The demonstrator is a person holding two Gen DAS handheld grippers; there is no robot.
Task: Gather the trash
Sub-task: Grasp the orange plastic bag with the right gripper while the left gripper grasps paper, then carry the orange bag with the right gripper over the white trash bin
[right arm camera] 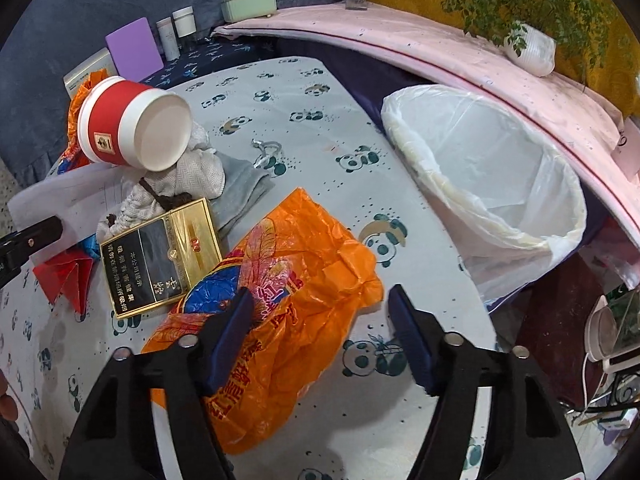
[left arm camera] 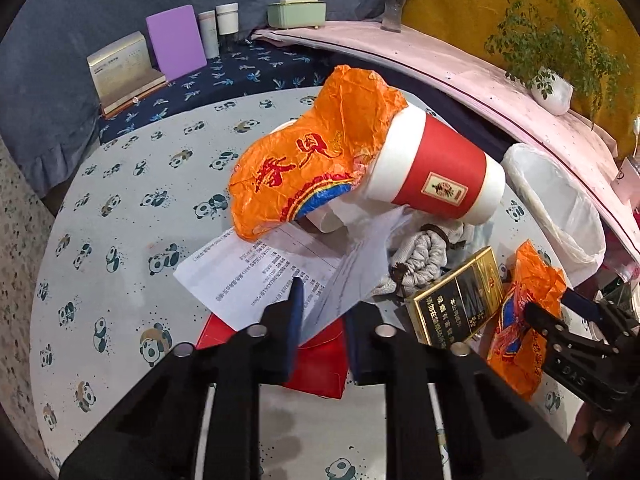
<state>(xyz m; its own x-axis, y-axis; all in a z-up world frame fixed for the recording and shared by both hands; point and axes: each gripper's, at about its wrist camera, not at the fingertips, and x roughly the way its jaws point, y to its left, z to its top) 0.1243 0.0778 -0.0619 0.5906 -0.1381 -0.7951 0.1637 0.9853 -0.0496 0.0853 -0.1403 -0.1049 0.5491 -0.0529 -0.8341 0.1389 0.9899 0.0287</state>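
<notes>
A heap of trash lies on the counter [right arm camera: 320,128], which is covered by a pale cloth printed with pandas. The left gripper [left arm camera: 322,312] has its jaws drawn narrow on the near edge of a printed white paper sheet [left arm camera: 256,268], a creased page of small black text that overlaps a flat red packet [left arm camera: 320,364]. Over the sheet's far end sits a crumpled orange wrapper [left arm camera: 316,160] with red characters and a blue and red border, leaning on a red and white paper cup [left arm camera: 440,168] tipped on its side. Beside them are a knotted grey cloth [left arm camera: 420,256] and a gold and black cigarette box [left arm camera: 460,300].

The right gripper [right arm camera: 320,312] hangs over a second orange plastic bag [right arm camera: 288,312], wrinkled, glossy, with red lettering and a blue patch. Its jaws stand partly open; the left pad touches the bag and the right pad is clear of it. A bin lined with a white bag [right arm camera: 500,184] stands just beyond the counter's edge.
</notes>
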